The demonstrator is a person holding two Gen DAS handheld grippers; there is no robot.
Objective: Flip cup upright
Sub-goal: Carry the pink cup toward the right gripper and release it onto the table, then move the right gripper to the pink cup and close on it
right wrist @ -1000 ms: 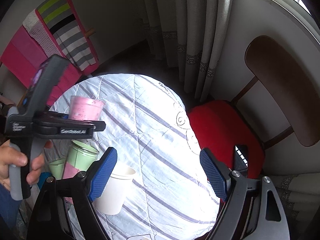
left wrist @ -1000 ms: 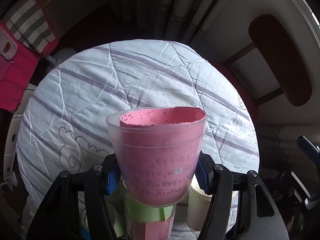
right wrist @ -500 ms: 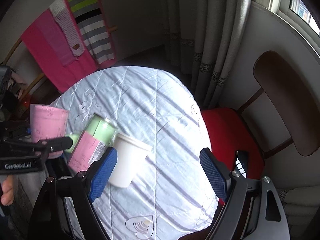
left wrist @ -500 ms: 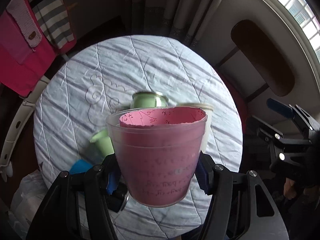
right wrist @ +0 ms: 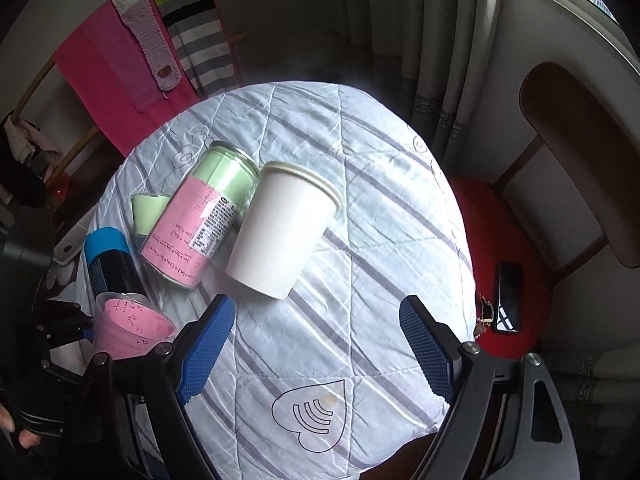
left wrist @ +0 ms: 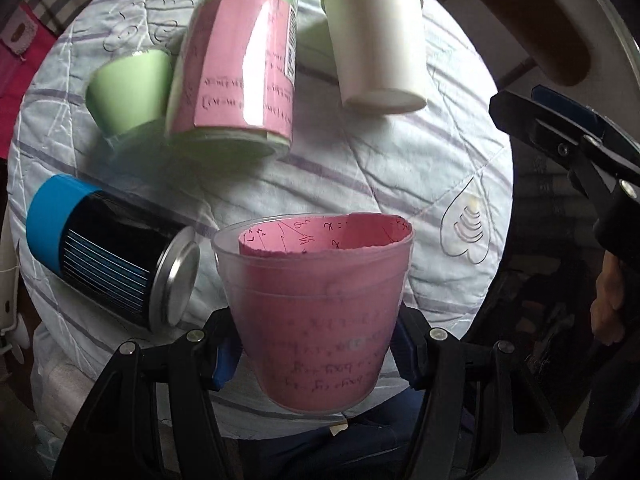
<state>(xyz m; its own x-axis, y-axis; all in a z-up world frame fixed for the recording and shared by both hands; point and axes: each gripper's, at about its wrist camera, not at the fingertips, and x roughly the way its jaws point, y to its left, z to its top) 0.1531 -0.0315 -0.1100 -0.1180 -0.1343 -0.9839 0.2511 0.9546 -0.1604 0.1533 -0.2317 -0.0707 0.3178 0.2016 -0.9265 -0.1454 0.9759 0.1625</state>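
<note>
Left tongs [left wrist: 314,354] clamped on the clear cup with pink paper liner [left wrist: 316,312], blue pads pressing both sides of its lower wall, mouth facing up. In the right wrist view the same cup [right wrist: 130,330] sits at the near-left edge of the round bench [right wrist: 360,320], held above the quilted striped cloth; contact with the cloth can't be confirmed. Right tongs [right wrist: 318,350] open, nothing between the pads, hovering over the near part of the bench. On the bench: white paper cup [left wrist: 374,38] standing upside down, rim on the cloth; green can with pink paper wrap [left wrist: 236,60] just left of it; small green cup [left wrist: 128,90] touching the can's far-left side, also inverted; black can with blue cap [left wrist: 108,252] just left of the held cup. Red chair [right wrist: 504,260] to the right of the bench, with a phone [right wrist: 508,298] on its seat.
</note>
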